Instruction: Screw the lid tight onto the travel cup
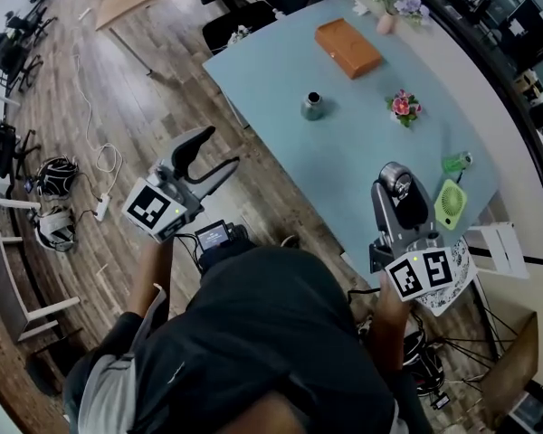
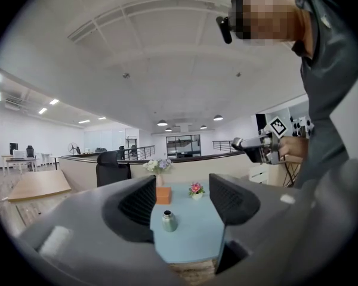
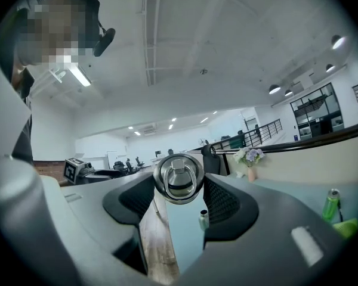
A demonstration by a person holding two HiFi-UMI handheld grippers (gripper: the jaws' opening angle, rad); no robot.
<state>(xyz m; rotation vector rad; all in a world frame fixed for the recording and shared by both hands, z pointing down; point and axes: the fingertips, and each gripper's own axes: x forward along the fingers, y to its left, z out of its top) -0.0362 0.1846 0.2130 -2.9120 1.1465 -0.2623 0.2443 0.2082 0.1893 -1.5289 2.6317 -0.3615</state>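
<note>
Holding the lid [image 3: 179, 177] pinched at its tips, the right claw [image 1: 398, 193] sits at about 3 o'clock in the head view, just over the near edge of the bench [image 1: 281, 61]. Its jaws press on the lid's rim from both sides, and the ring handle faces back toward the camera. The left claw [image 1: 219, 149] hangs at about 9 o'clock, out over the wooden floor. Its jaws stand a little apart with nothing between them.

The travel cup [image 1: 312, 107] stands upright and uncapped on the bench, well apart from both claws, at roughly 11 o'clock from the right claw. A small flower pot [image 1: 403, 107] sits at 3 o'clock from the cup, and a wooden box [image 1: 348, 48] at about 1 o'clock.

By my reading, the step in hand is the approach: the lid is secured but not yet brought to the cup. The next move calls for carrying the lid over the open mouth and setting it down level so the threads catch squarely. The left claw would best close round the cup's body first, since a bare steel cup on a smooth bench is likely to spin or slide under the twisting.
</note>
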